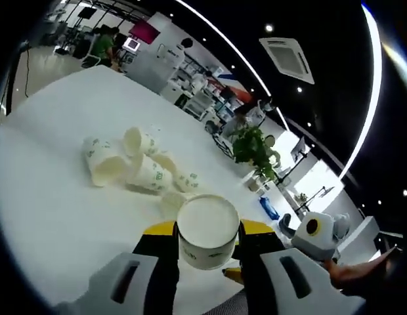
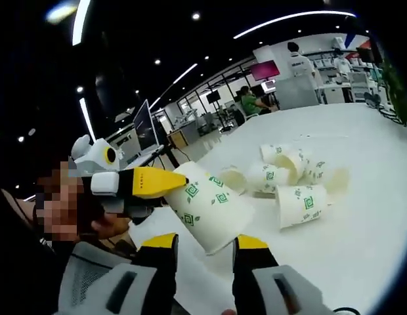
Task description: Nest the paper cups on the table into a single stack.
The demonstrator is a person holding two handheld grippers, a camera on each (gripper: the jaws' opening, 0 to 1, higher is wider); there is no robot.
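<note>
Left gripper (image 1: 208,252) clamps 1 paper cup (image 1: 208,231), base hidden; right gripper (image 2: 205,259) jaws apart, cup pile (image 2: 292,177) blurred

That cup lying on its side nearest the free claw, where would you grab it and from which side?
A judgement: take the lying cup across its side wall, near the open rim, coming down from above. It rests on the table on its side, slightly apart from the pile, so the curved wall faces up and offers two opposite faces. The right claw looks open, the left claw already holds a cup.
</note>
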